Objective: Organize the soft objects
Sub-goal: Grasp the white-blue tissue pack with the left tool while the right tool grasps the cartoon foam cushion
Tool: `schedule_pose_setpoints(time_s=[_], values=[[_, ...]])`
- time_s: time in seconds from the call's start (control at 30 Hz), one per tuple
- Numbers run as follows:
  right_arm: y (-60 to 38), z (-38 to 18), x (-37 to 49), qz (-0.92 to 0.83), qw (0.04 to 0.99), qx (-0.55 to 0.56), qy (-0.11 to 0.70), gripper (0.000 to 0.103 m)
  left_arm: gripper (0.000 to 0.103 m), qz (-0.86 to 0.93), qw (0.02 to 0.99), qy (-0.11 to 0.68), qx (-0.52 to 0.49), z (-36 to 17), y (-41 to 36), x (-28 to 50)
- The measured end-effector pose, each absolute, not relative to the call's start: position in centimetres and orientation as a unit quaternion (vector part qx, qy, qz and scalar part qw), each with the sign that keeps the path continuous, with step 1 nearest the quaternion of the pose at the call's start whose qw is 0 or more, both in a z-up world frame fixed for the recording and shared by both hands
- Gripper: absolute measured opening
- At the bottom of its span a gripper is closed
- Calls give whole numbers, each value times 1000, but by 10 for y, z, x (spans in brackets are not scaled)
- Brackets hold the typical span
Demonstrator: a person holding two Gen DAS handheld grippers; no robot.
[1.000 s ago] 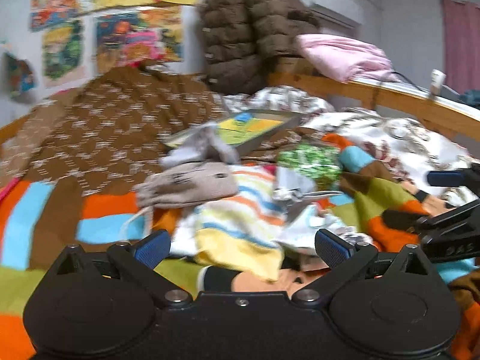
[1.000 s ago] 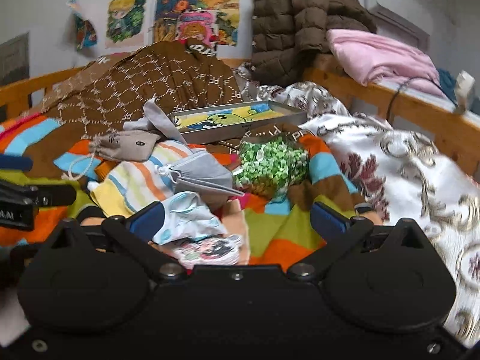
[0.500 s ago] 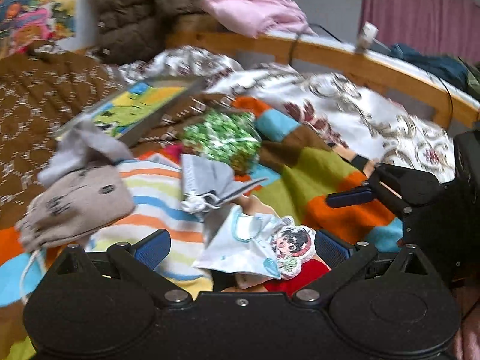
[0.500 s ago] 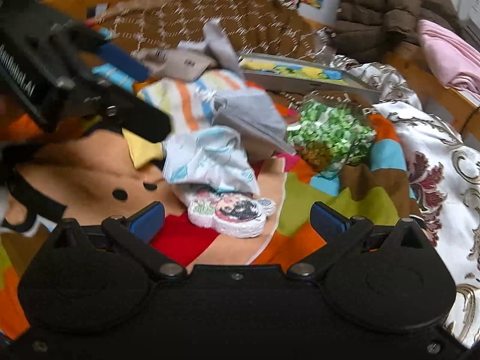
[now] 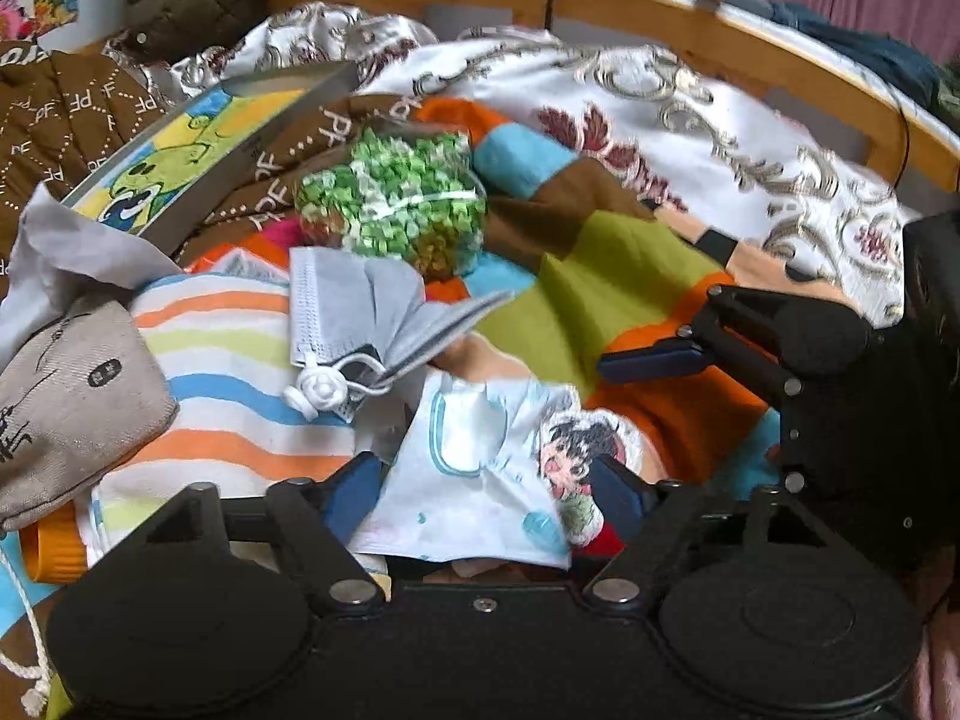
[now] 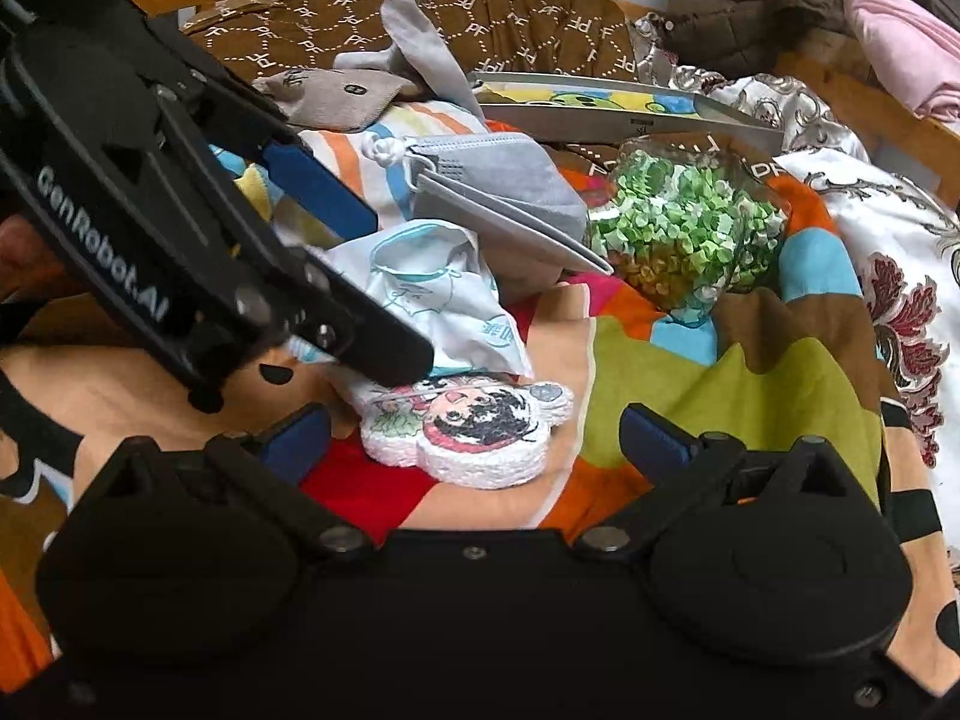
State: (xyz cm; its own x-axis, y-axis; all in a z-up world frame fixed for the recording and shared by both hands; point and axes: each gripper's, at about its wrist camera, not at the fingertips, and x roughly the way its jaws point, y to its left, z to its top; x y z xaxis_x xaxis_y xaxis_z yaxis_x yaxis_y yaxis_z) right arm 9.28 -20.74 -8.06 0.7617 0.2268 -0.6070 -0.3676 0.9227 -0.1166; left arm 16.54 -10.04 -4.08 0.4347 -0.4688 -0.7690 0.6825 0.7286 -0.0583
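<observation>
Soft things lie heaped on a striped blanket (image 5: 612, 276). A white printed cloth pouch (image 5: 474, 480) lies between the open fingers of my left gripper (image 5: 486, 492), over a cartoon-girl plush patch (image 5: 576, 456). The patch (image 6: 474, 426) lies just ahead of my open, empty right gripper (image 6: 480, 438), between its fingers. The left gripper (image 6: 312, 204) reaches in from the left over the white pouch (image 6: 438, 288). A grey face mask (image 5: 366, 312) (image 6: 498, 186), a beige drawstring bag (image 5: 66, 396) and a bag of green paper stars (image 5: 396, 204) (image 6: 684, 228) lie beyond.
A picture tray (image 5: 198, 144) rests on a brown patterned quilt (image 6: 420, 18) behind the heap. A white floral cover (image 5: 708, 120) spreads right, against a wooden bed rail (image 5: 660, 6). A striped towel (image 5: 240, 372) lies under the mask. The right gripper (image 5: 654, 354) shows at right.
Both grippers have moved forward and down toward the heap. The left one now has the white pouch between its fingers; the right one has closed in on the cartoon patch.
</observation>
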Motion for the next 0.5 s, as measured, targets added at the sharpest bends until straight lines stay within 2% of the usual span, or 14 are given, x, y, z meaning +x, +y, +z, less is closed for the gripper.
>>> schedule_pose_setpoints(time_s=[0.07, 0.3, 0.5], values=[[-207, -83, 96, 157, 930, -115, 311, 83, 66, -335, 835, 415, 135, -45, -101, 168], [-205, -86, 100, 167, 928, -110, 314, 60, 62, -324, 835, 431, 109, -49, -98, 172], [-206, -86, 99, 168, 928, -109, 313, 60, 55, -316, 839, 433, 92, -48, -96, 170]])
